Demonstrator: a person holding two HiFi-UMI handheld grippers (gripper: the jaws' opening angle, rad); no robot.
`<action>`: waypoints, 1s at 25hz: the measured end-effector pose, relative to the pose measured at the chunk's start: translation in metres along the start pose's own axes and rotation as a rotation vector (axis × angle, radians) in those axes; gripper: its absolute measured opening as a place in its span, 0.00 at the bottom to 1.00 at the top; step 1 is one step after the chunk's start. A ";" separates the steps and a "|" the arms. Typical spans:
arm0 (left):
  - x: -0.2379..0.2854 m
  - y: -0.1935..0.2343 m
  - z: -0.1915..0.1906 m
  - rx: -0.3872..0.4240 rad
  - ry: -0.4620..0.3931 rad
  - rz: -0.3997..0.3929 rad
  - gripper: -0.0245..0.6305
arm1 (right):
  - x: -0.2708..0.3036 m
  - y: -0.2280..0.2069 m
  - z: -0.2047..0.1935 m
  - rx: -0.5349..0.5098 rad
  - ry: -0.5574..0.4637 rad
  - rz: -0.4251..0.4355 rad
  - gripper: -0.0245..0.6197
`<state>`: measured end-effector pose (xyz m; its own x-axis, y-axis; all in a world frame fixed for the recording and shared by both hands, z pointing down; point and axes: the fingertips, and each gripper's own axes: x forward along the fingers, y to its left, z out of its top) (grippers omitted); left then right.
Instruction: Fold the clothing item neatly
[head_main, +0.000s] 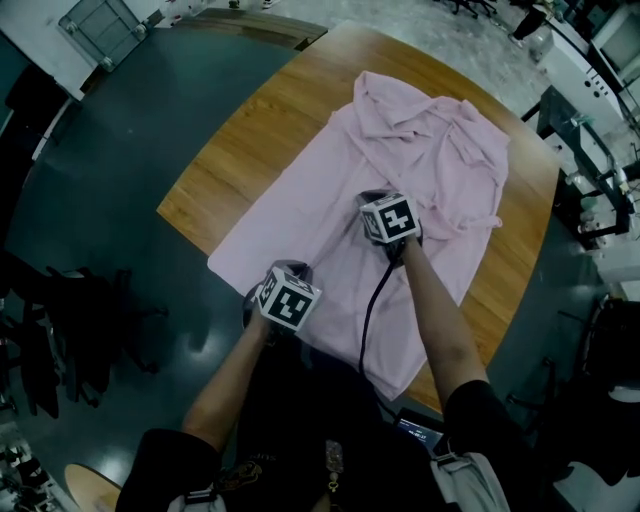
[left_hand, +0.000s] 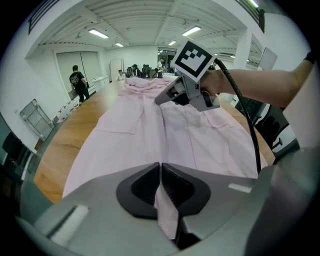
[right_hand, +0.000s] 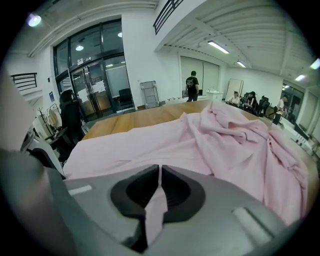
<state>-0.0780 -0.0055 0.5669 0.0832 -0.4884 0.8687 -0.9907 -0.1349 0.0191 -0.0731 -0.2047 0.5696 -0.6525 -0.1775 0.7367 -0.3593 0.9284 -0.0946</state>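
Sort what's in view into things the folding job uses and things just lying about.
In the job: pink garment, lying on the wooden table; left gripper and right gripper, each shut on its fabric.
Just lying about: metal rack by the wall; black office chair; person standing in the background.

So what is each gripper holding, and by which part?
Both hold the pink garment: the left gripper pinches fabric at its near edge, the right gripper pinches a fold in its middle.

No legible text, labels, brands or numbers, sheets on glass doors (right_hand: 95, 87) too small to read
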 end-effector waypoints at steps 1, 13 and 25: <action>-0.002 -0.002 0.001 0.005 -0.002 -0.005 0.07 | -0.003 -0.001 -0.001 0.002 0.003 -0.001 0.07; 0.017 -0.033 -0.013 0.075 0.068 -0.107 0.10 | -0.013 -0.020 -0.033 0.063 0.054 -0.033 0.07; -0.007 -0.029 0.013 0.155 -0.007 -0.160 0.14 | -0.045 -0.031 -0.029 0.173 -0.062 -0.059 0.10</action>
<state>-0.0480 -0.0092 0.5541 0.2396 -0.4563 0.8569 -0.9364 -0.3419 0.0798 -0.0131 -0.2161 0.5589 -0.6649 -0.2547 0.7022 -0.5042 0.8466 -0.1703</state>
